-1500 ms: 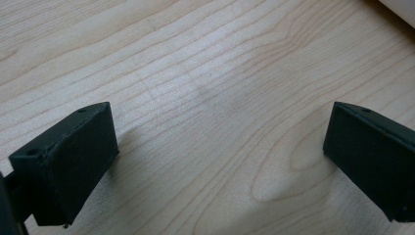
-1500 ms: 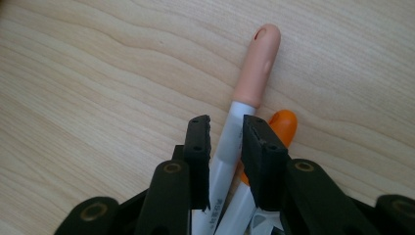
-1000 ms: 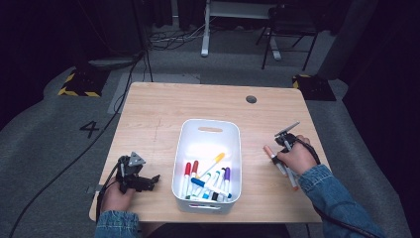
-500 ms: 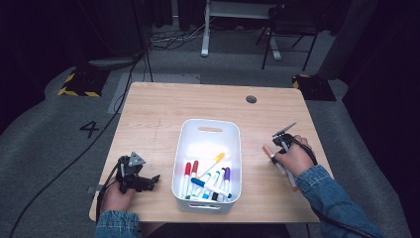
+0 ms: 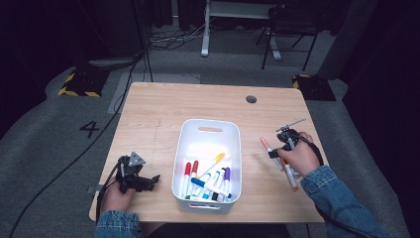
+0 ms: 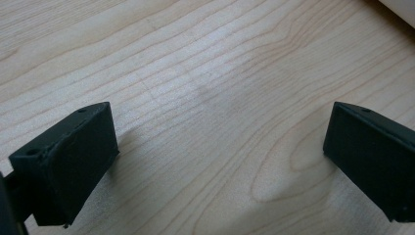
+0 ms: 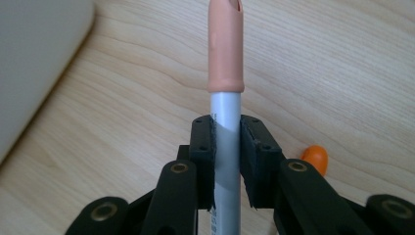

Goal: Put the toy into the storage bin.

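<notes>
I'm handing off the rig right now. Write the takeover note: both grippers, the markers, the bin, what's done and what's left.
Right gripper: shut on the peach-capped marker, held just above the table right of the white bin.
Left gripper: open, nothing between the jaws, low over bare wood left of the bin.
Done: several markers already lie in the bin.
Left: carry the held marker to the bin and release it. An orange-capped marker lies on the table by the right hand; it likely goes in next.
</notes>
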`<state>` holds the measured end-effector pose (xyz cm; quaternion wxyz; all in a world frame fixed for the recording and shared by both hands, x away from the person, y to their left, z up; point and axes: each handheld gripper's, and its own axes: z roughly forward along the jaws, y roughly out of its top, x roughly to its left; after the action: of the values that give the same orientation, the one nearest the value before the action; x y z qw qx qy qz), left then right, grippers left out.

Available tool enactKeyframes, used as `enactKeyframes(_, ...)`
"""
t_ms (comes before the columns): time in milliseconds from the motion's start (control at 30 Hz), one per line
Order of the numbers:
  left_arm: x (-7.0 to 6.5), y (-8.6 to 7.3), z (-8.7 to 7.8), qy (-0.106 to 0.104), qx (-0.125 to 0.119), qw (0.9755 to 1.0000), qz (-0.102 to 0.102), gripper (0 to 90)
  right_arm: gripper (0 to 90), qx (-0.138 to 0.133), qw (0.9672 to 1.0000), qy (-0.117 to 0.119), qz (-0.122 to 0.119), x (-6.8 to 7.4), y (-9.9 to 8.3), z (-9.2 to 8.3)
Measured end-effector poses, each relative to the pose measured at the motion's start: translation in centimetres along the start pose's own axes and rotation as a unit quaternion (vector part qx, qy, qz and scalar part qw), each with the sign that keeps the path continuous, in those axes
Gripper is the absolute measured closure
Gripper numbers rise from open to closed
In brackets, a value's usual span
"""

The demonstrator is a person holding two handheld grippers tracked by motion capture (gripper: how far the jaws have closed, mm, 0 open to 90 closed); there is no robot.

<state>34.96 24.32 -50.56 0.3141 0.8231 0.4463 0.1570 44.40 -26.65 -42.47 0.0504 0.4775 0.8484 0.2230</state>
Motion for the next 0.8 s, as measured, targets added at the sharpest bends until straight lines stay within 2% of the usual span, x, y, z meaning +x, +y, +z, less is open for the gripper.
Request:
enactKeyframes(333, 0.0, 0.0, 0.0, 0.001, 0.000, 1.0000, 0.000, 0.0, 77.3, -0.044, 0.9979, 0.033, -0.035, 1.9, 0.7, -3.0)
enactKeyframes(500, -0.1, 0.0, 0.0, 0.004, 0.000, 1.0000, -0.002, 0.0, 77.3, -0.072, 0.9950, 0.051, -0.048, 3.1, 1.0, -4.4)
enactKeyframes(800, -0.1, 0.0, -0.1, 0.004, 0.001, 1.0000, -0.002, 0.0, 77.3, -0.092, 0.9892, 0.075, -0.086, 5.6, 1.7, -6.3)
